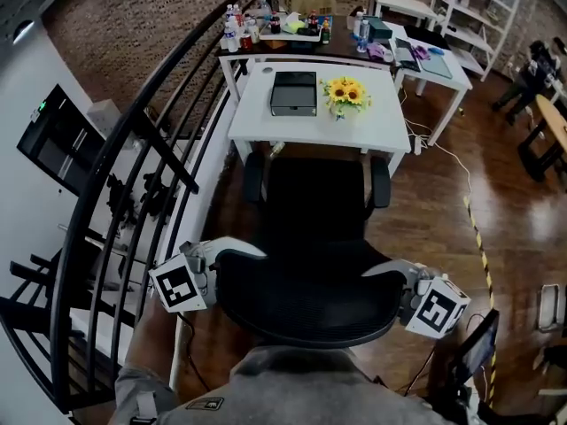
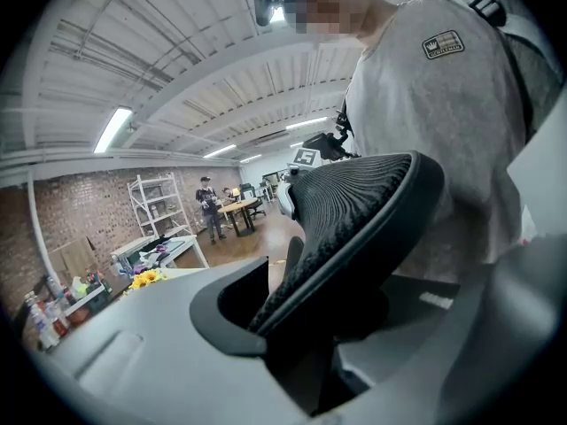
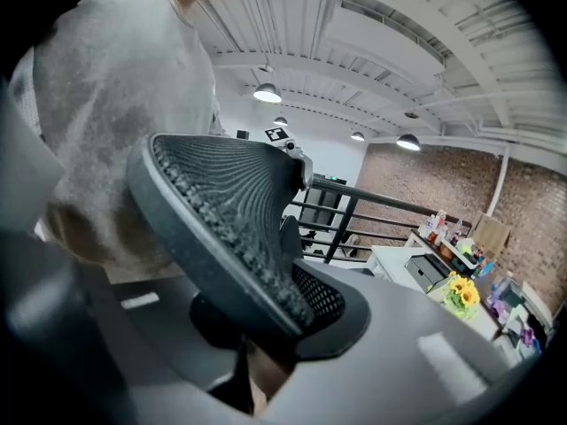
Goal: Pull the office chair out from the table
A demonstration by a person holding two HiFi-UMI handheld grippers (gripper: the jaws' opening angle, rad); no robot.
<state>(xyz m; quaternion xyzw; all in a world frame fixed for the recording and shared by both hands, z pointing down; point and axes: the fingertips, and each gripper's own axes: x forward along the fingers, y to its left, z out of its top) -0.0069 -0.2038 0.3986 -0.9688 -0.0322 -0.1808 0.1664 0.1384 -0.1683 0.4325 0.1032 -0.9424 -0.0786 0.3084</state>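
Note:
The black office chair (image 1: 310,228) faces the white table (image 1: 257,127), its armrests just in front of the table's near edge. Its mesh backrest (image 1: 306,299) is right below me. My left gripper (image 1: 232,257) is clamped on the backrest's left rim and my right gripper (image 1: 390,273) on its right rim. In the left gripper view the backrest rim (image 2: 354,211) runs down between the jaws of the left gripper (image 2: 345,317), whose pads press on it. The right gripper view shows that rim (image 3: 221,211) pinched in the same way by the right gripper (image 3: 239,326).
On the table stand a black box (image 1: 293,93) and a pot of sunflowers (image 1: 345,93). A dark metal railing (image 1: 133,193) runs along the left. Behind are more tables with bottles (image 1: 239,29) and a shelf (image 1: 478,7). Striped tape (image 1: 478,237) marks the wooden floor.

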